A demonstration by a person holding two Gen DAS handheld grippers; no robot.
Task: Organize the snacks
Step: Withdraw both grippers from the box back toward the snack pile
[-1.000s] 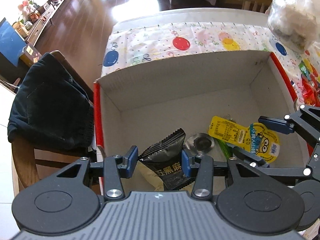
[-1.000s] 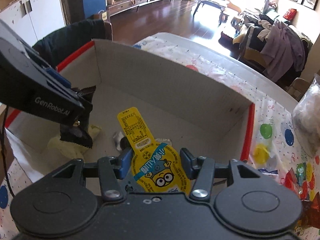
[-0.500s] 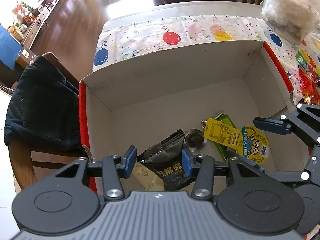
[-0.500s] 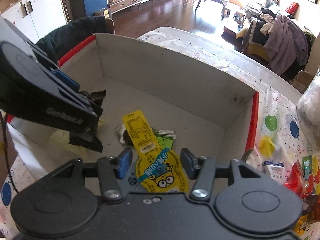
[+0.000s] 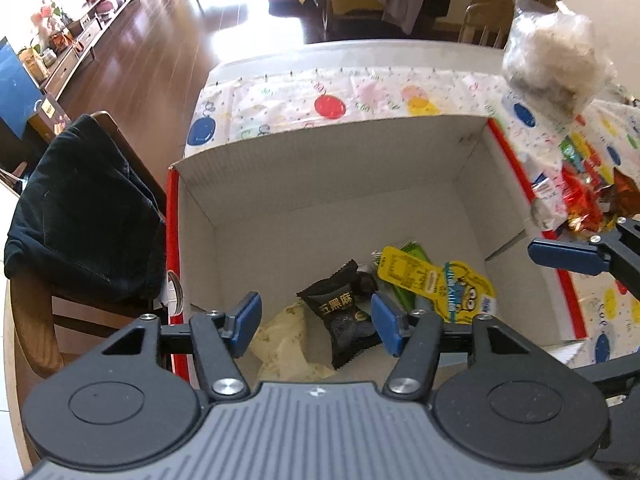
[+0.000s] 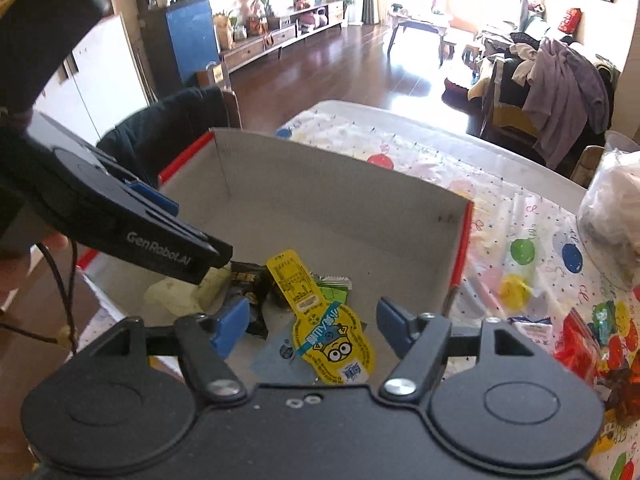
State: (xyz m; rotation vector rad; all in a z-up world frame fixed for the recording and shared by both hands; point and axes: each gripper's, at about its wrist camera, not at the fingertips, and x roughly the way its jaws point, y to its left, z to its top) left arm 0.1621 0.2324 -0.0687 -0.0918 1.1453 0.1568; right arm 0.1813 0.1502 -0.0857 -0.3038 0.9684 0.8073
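Watch your two claws over the cardboard box (image 5: 328,168): they sit close together above its near end, and the right claw (image 6: 310,326) already crosses into the left wrist view at three o'clock. If you swing either one across toward the loose snack pile (image 5: 580,196) on the bench (image 5: 360,92), the arms could knock each other or catch the box's red-edged right wall and shove it.

A second risk is the box contents. The black sesame packet (image 5: 346,316) lies on the box floor directly below the left claw (image 5: 316,326), and the yellow cartoon pouch (image 6: 324,320) lies below the right one. Neither appears pinched any more, but dip again and a pad could snag a crimped edge and drag the snack back out. The pale wrapper (image 5: 284,340) at seven o'clock of the black packet looks light enough to be flicked.

Your left claw's jaws are opening, partway spread, with the black packet lying between them in view but clear of both blue pads. Your right claw's jaws are also opening, wider, with the yellow pouch beneath the gap and untouched. A green packet (image 6: 334,286) and a dark round sweet (image 5: 366,284) lie just at twelve o'clock of those two, also inside the box.
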